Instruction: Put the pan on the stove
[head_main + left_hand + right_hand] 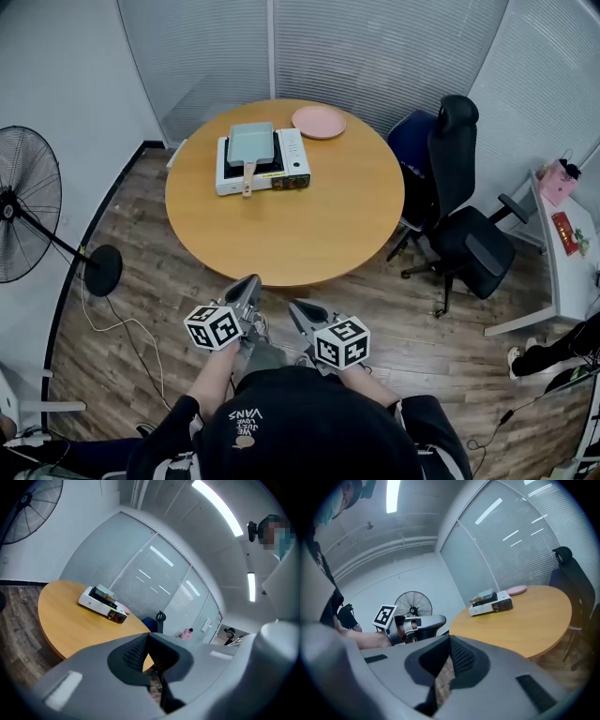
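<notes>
Pan (251, 143): a grey-green rectangular pan that sits on top of the stove (292, 157), over its left part.
Pan handle (248, 177): wooden; it reaches out over the stove's near edge, towards the person.
Stove: a white tabletop burner on the far left part of the round wooden worktop (309, 220), with its control panel on the side away from the pan.
Plate (319, 122): pink and empty, on the worktop just beyond the stove's far right corner.
Left gripper (249, 284): held in the air well short of the stove, off the worktop's near edge and above the wooden floor, pointing roughly towards the stove.
Left fingers (132, 656): pressed together, nothing between them.
Right gripper (295, 307): just beside the left one, equally far from the stove and also off the worktop.
Right fingers (462, 659): pressed together, nothing between them.
Chair (459, 216): black office chair, well to the right of the stove, beyond the worktop's rim.
Fan (23, 216): a standing fan on the floor, well to the left of the stove.
</notes>
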`<state>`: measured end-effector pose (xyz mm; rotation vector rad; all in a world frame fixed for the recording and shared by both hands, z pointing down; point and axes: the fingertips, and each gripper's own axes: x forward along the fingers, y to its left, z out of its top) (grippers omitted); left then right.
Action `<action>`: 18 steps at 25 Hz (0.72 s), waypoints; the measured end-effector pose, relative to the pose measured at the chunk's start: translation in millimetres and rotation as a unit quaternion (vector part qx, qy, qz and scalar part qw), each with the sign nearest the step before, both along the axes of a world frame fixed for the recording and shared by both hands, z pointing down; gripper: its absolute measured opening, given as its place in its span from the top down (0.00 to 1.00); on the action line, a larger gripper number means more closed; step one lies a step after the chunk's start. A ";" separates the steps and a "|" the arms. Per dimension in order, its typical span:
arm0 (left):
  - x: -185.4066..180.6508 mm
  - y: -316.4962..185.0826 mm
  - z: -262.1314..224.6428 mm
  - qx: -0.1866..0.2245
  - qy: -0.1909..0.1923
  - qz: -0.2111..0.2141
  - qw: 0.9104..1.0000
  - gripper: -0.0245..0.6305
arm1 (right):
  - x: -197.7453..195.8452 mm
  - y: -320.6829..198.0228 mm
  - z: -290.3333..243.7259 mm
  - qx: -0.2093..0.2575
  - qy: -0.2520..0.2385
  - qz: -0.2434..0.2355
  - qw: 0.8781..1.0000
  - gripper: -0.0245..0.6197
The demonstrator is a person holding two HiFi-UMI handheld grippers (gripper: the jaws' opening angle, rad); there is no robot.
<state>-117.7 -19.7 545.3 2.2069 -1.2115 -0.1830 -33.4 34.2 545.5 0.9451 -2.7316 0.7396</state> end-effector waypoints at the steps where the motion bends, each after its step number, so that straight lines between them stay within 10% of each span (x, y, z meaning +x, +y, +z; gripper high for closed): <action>1: -0.2 0.0 0.3 -0.001 -0.001 -0.002 1.000 0.95 | 0.7 0.2 0.4 0.000 0.002 0.000 1.000 0.94; 18: 6.8 -6.8 2.6 -0.010 -0.014 -0.006 1.000 0.95 | 10.9 -10.1 2.5 -0.003 0.005 -0.001 1.000 0.94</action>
